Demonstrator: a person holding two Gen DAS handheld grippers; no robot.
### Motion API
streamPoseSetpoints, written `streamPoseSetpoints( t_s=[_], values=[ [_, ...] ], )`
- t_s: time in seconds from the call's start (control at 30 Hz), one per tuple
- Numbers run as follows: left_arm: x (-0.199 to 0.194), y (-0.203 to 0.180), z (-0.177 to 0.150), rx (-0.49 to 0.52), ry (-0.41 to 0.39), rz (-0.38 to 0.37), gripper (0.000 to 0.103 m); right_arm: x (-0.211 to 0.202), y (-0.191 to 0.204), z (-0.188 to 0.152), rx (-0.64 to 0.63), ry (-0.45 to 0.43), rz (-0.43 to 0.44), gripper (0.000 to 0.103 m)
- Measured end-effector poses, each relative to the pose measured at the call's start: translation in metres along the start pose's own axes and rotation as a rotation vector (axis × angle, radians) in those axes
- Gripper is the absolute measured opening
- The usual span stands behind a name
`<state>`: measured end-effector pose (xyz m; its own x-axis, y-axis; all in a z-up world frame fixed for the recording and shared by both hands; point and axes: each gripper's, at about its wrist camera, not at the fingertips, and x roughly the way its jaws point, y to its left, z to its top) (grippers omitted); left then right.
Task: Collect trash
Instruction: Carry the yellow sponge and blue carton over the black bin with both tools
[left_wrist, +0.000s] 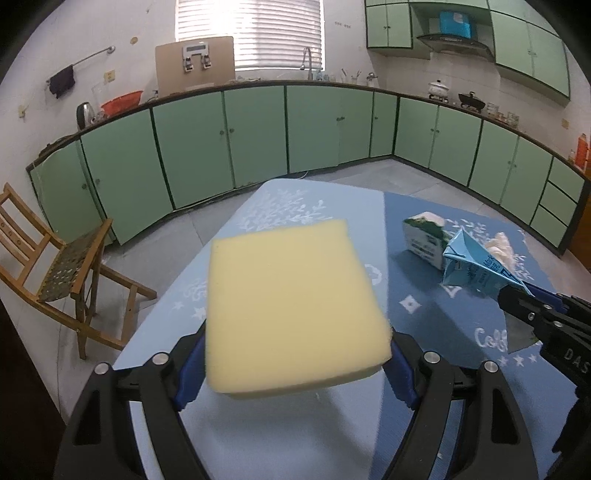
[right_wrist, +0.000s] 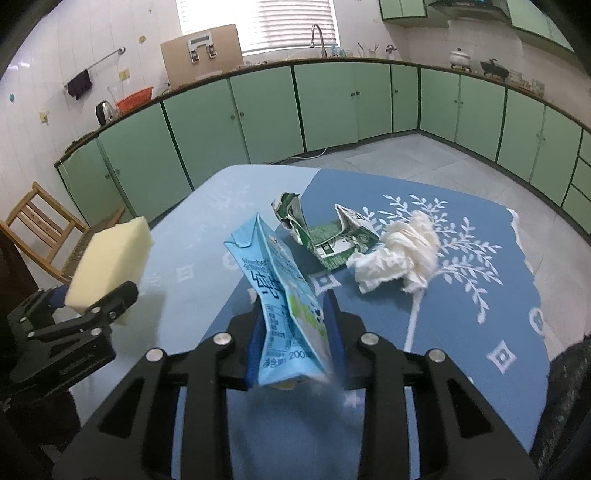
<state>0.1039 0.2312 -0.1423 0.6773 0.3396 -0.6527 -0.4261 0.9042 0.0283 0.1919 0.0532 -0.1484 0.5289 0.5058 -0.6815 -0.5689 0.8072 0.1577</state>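
My left gripper (left_wrist: 295, 354) is shut on a yellow sponge block (left_wrist: 291, 310) and holds it above the table; both also show at the left of the right wrist view, the gripper (right_wrist: 92, 314) and the sponge (right_wrist: 110, 258). My right gripper (right_wrist: 293, 332) is shut on a crushed light blue milk carton (right_wrist: 280, 295), lifted off the table; the carton also shows in the left wrist view (left_wrist: 472, 266). A crumpled green and white carton (right_wrist: 328, 236) and a wad of white tissue (right_wrist: 402, 247) lie on the blue tablecloth (right_wrist: 461, 332) beyond it.
A wooden folding chair (left_wrist: 62, 269) stands left of the table. Green kitchen cabinets (left_wrist: 258, 133) line the far walls. A dark object (right_wrist: 569, 398) sits at the table's right edge. The tablecloth is torn at its right edge.
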Motion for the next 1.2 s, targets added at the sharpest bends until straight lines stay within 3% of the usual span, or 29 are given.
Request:
streamPoseSetpoints(
  t_s=[0.57, 1.2],
  values=[
    [-0.062, -0.064, 0.016, 0.074, -0.092, -0.136, 0.079, -0.11, -0.035, -0.008, 0.083, -0.131, -0.073, 0.029],
    [-0.111, -0.192, 0.003, 0.206, -0.124, -0.367, 0.079, -0.222, -0.126, -0.059, 0.189, -0.217, -0.272, 0.029]
  ],
)
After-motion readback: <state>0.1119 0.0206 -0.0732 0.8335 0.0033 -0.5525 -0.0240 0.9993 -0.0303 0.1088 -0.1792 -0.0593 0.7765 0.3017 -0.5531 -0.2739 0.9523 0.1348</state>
